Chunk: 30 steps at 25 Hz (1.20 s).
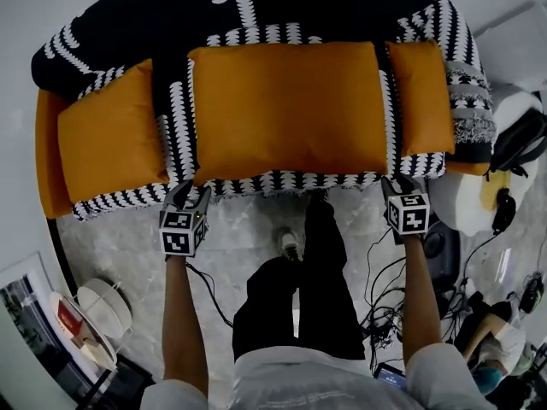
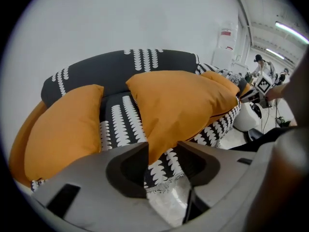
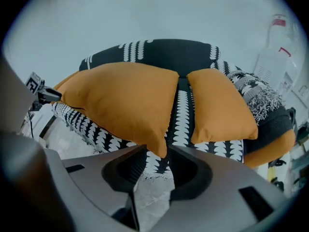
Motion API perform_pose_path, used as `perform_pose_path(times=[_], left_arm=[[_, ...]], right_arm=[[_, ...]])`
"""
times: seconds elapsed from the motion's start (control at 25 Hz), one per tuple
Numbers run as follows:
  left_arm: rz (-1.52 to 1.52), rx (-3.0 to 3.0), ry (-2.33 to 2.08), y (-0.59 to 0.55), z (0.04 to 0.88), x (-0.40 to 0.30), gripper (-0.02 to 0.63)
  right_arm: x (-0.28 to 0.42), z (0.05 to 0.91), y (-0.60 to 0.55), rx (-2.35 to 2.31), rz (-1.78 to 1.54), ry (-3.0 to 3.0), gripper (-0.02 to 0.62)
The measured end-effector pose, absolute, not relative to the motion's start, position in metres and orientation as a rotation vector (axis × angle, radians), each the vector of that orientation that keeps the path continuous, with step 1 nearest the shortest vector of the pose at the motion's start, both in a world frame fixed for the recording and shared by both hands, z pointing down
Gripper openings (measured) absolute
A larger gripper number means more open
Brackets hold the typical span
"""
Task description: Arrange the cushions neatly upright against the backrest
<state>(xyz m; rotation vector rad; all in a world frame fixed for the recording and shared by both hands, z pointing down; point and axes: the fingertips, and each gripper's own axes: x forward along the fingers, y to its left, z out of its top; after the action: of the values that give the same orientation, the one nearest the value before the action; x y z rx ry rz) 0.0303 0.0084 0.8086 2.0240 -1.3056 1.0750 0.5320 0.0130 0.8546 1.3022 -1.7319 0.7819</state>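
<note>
Three orange cushions lie on a sofa with a black-and-white patterned cover. The large middle cushion lies flat on the seat, flanked by a smaller left cushion and a smaller right cushion. My left gripper is at the large cushion's front left corner, my right gripper at its front right corner. In the left gripper view the jaws stand open, with the cushion corner lying loosely in the gap. The right gripper view shows the same: open jaws around the cushion corner.
The person's legs and a shoe stand on the marble floor right in front of the sofa. Cables trail on the floor at the right. A white round object sits at lower left, and a white and yellow object is beside the sofa's right end.
</note>
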Motion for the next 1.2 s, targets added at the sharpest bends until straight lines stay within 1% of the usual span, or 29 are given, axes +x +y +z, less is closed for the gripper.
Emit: perform_pose_path(times=[0.16,0.4,0.48,0.56,0.6,0.64,0.76,1.2], left_arm=[[1.123,1.982,-1.312,0.001,0.824,0.027,0.213],[1.028,1.904,-1.325,-0.009,0.839,0.025,0.202],[1.036,1.882,-1.322,-0.010,0.840,0.025,0.182],[1.057,1.851,-1.313,-0.007,0.839,0.027,0.119],[1.063,1.835,-1.308,-0.006,0.838,0.028,0.099],[1.066,1.817,-1.303,-0.005,0.836,0.029,0.087],[1.069,1.768,-1.293,-0.005,0.827,0.032,0.063],[1.033,1.658,-1.359,-0.054,0.753,0.025,0.049]], right_arm=[[0.533,0.871,0.005,1.266,0.779,-1.712,0.126],[0.526,0.884,-0.007,1.252,0.816,-1.689,0.124],[0.524,0.885,-0.008,1.237,0.834,-1.682,0.117],[0.522,0.884,-0.005,1.224,0.856,-1.669,0.073],[0.521,0.883,-0.003,1.222,0.861,-1.659,0.047],[0.520,0.881,-0.002,1.221,0.861,-1.646,0.037],[0.519,0.868,-0.005,1.227,0.885,-1.607,0.031],[0.514,0.768,-0.048,1.187,0.899,-1.586,0.025]])
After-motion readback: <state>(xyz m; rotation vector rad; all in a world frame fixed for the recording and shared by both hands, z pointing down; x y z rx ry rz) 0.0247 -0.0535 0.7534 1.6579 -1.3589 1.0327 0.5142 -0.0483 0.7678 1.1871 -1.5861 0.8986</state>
